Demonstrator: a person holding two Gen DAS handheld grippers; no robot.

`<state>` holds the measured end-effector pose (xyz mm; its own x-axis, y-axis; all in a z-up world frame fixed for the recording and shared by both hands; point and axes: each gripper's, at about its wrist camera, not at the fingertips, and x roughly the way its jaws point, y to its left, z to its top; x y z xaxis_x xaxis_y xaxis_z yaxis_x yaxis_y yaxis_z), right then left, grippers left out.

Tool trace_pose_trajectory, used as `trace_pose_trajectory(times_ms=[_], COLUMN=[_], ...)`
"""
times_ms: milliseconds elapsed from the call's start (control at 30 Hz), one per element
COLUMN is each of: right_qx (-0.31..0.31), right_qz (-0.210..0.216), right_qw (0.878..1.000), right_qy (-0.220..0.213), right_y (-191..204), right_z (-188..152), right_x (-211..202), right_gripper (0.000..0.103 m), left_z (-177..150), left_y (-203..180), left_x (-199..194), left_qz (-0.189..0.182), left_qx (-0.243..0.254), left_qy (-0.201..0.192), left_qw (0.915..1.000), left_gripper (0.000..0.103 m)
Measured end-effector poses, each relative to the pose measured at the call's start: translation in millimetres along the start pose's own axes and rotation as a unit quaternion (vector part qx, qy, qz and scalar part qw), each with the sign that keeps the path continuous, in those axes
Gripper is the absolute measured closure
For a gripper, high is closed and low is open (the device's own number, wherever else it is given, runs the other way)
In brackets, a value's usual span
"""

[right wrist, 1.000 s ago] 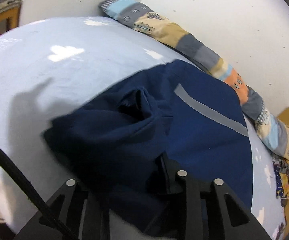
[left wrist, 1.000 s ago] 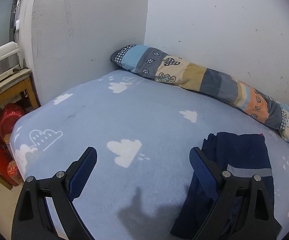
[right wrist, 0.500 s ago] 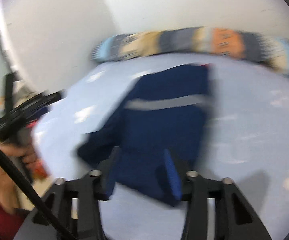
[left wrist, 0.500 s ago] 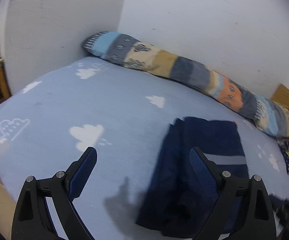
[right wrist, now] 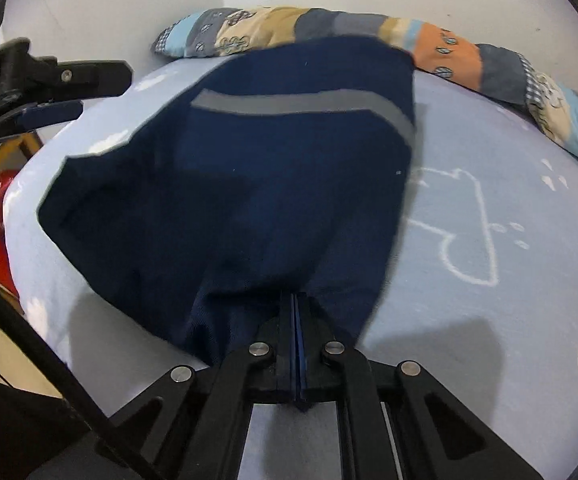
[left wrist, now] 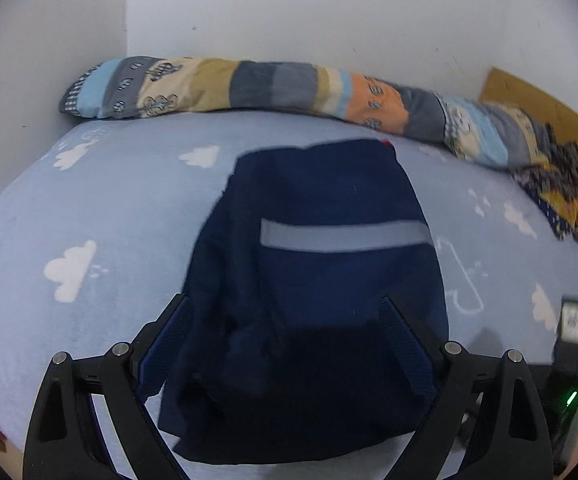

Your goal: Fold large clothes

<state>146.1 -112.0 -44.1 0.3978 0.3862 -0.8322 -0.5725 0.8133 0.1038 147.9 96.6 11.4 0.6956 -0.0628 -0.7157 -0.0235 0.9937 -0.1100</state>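
A navy garment point(left wrist: 313, 280) with a grey stripe point(left wrist: 341, 236) lies folded on the light-blue cloud-print bed sheet point(left wrist: 101, 216). My left gripper point(left wrist: 285, 308) hangs open just above the garment's near part, one finger on each side of the fabric, pads not touching it. In the right wrist view the same garment point(right wrist: 249, 168) spreads away from my right gripper point(right wrist: 297, 300). Its jaws are closing tight together, and the garment's near edge is pinched between the tips, with the cloth gathered toward them. The left gripper point(right wrist: 49, 80) shows at the upper left there.
A long patchwork bolster point(left wrist: 273, 88) runs along the white wall behind the garment. Crumpled yellow and navy cloth point(left wrist: 557, 188) and a brown board point(left wrist: 529, 96) sit at the far right. Red containers point(right wrist: 1, 200) stand beside the bed's left edge. A black device with a green light point(left wrist: 569, 380) is near right.
The left gripper has swung right and lower, so the garment now sits between its open fingers. The right gripper's jaws went from partly apart to shut on the garment's near edge.
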Motion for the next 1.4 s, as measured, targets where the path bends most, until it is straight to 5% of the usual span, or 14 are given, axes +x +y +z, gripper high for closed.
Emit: trace_pose_trajectory(times_ms=[100,200,300,467,600,733,900,967,1067,1233,1400], right_qx=[0.037,0.059,0.075,0.070,0.068,0.081,0.101,0.090,0.083,0.081,0.039], right_qz=[0.032,0.046,0.032,0.017,0.008,-0.005,-0.015,-0.005,0.005,0.054,0.047], right_qw=[0.999,0.997,0.996,0.997,0.997,0.994,0.995,0.995,0.995,0.995,0.998], right_qy=[0.009,-0.033,-0.044,-0.041,-0.044,-0.067,-0.022,0.050,0.061,0.004,0.028], right_y=[-15,-28,-41,-53,-65,-82,-92,-86,-83,-85,-67], right_z=[7,17,32,53,94,148,193,194,200,188,126], right_x=[-11,-41,-46,-38,-19,9,89,134,144,73,32], right_gripper=[0.098,0.098,0.098,0.098,0.098,0.098,0.098,0.096,0.097,0.095,0.092], left_z=[-8,-17,-31,-28,-13,3,10,7,8,9,7], left_y=[-3,-7,-4,37,40,26,5,1,8,18,12], left_x=[11,26,57,68,48,17,6,11,19,9,9], left_qz=[-0.008,0.000,0.093,0.111,0.117,0.080,0.043,0.041,0.038,0.029,0.027], left_qx=[0.010,0.027,0.060,-0.027,-0.056,-0.066,-0.034,-0.026,-0.035,-0.058,-0.052], left_qy=[0.016,0.038,0.092,0.119,0.081,0.013,-0.003,0.010,0.023,0.011,0.015], left_qw=[0.9998,0.9989,0.9897,0.9862,0.9883,0.9945,0.9985,0.9988,0.9984,0.9978,0.9982], left_gripper=[0.010,0.010,0.010,0.000,0.004,0.004,0.004,0.004,0.004,0.004,0.004])
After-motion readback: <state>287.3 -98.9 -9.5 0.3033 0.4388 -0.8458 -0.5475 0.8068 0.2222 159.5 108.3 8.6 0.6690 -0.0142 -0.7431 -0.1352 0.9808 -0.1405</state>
